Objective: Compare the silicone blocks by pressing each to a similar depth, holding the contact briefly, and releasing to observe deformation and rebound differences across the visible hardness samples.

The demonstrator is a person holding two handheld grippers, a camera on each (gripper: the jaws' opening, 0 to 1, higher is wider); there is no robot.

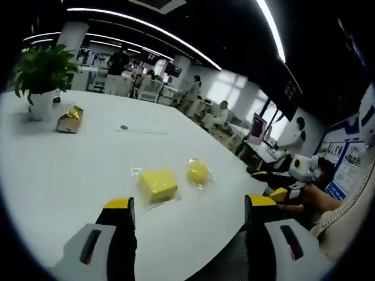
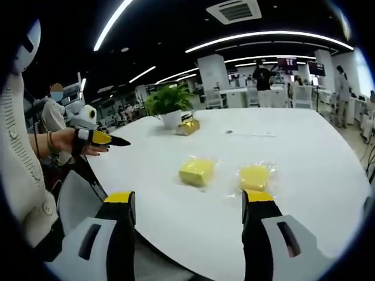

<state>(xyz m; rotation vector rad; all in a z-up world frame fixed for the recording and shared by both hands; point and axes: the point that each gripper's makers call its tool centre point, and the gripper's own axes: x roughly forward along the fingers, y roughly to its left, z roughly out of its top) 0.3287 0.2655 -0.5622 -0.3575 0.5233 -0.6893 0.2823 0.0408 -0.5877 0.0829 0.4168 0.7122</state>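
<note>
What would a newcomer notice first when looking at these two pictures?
Two yellow silicone blocks in clear wrappers lie side by side on the big white table, ahead of the open fingers of the left gripper. Far back on the table stand a potted plant and a small gold-wrapped box. The right gripper is open too, above the table edge.

Left hand-held gripper (image 1: 188,219) jaws apart, above the bench (image 1: 70,170). Two wrapped yellow blocks ahead: square block (image 1: 157,185) nearer, rounder block (image 1: 198,172) just beyond.
</note>
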